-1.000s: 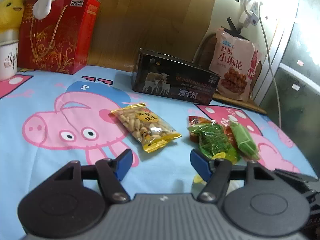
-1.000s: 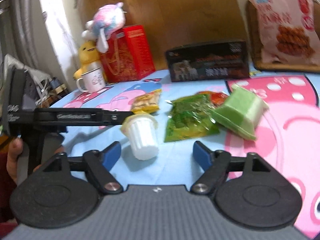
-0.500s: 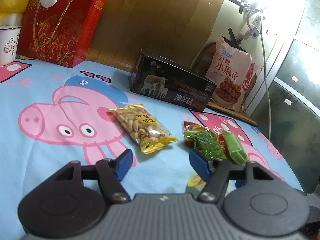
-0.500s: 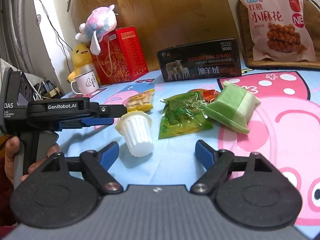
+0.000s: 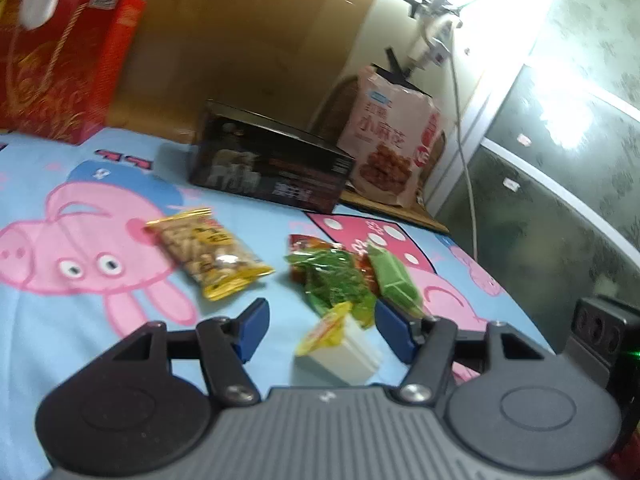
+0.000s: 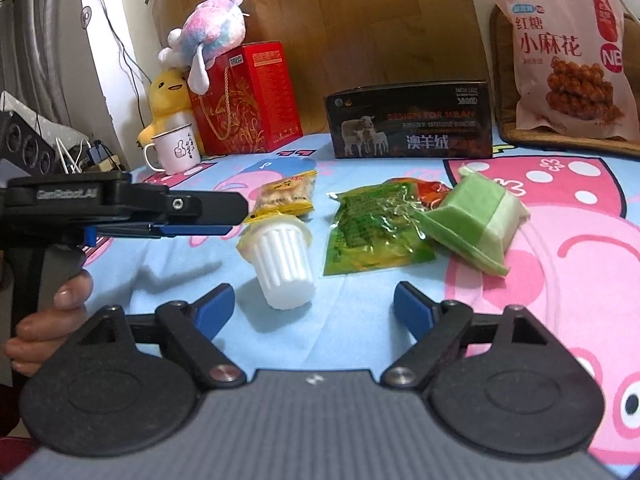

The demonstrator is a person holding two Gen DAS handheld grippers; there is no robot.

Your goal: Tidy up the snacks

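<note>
A white jelly cup (image 6: 283,266) with a yellow lid lies on its side on the pig-print cloth; in the left wrist view it (image 5: 340,346) lies between my left fingers. My left gripper (image 5: 320,330) is open around it without touching. My right gripper (image 6: 314,314) is open and empty, just in front of the cup. Beyond lie a yellow peanut packet (image 5: 208,250), a green vegetable pouch (image 6: 374,226), a red packet (image 6: 432,190) under it and a green wedge snack (image 6: 474,222). The left gripper also shows side-on in the right wrist view (image 6: 192,218).
A black box (image 6: 410,126) stands at the back, a pink snack bag (image 6: 574,54) on a mat to its right. A red gift box (image 6: 246,100), plush toys (image 6: 212,30) and a white mug (image 6: 174,152) stand at the back left.
My left gripper has moved right and forward, so the jelly cup now lies between its fingers. The right gripper has hardly moved.
</note>
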